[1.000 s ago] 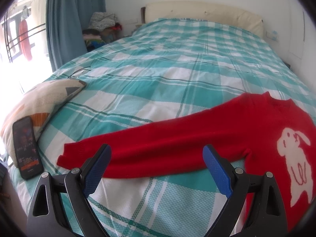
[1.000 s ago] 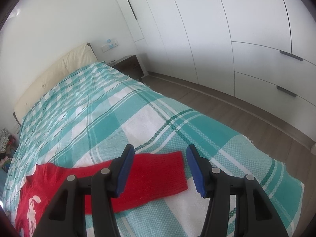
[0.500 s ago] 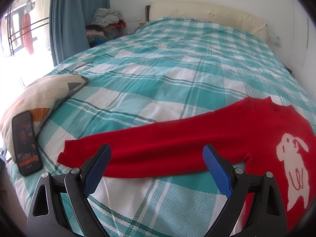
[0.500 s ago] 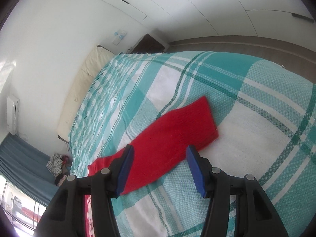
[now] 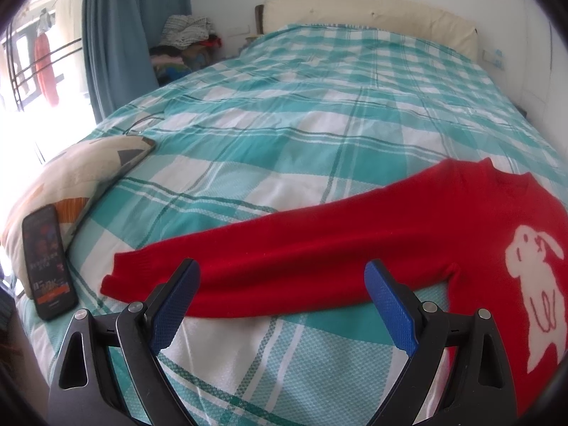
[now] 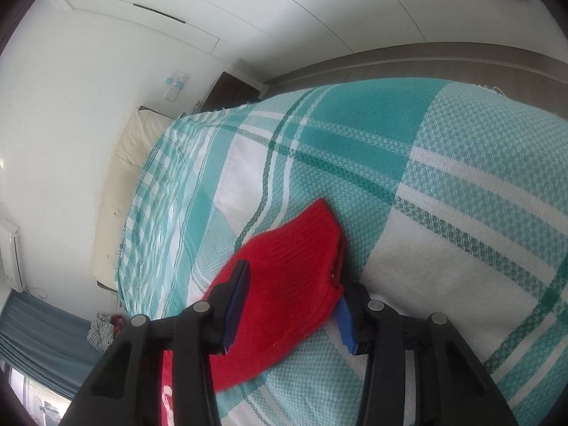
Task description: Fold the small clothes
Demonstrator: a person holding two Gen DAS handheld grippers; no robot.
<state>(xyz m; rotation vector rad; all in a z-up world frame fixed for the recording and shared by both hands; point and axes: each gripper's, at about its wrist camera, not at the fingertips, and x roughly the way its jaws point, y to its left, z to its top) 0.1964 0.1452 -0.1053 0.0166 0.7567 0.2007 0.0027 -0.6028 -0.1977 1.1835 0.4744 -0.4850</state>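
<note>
Lying flat on one bed covered with a teal-and-white plaid woven bedspread: one small red knitted sweater with a single white rabbit figure on its front, both sleeves stretched outward to opposite sides. Reaching across the near part of the bedspread in the left wrist view: one long red sleeve, cuff end pointing toward one dark smartphone with its screen lit. Resting against one cream patterned cushion at the bed's edge, that phone, well apart from the cuff. Hovering just above that sleeve with two blue-padded fingers spread wide and nothing between them: the left gripper, black-framed. Closing around the other sleeve's cuff in the right wrist view: the right gripper, rolled to one side, jaws narrowing with the red knit between them, one blue pad lying on top of the fabric and the other at the cuff's edge; not clear yet whether both pads are pressing firmly. Standing beyond the bed: one cream padded headboard, one blue curtain, one heap of mixed clothes in the corner, and one white built-in wardrobe along the far wall.
</note>
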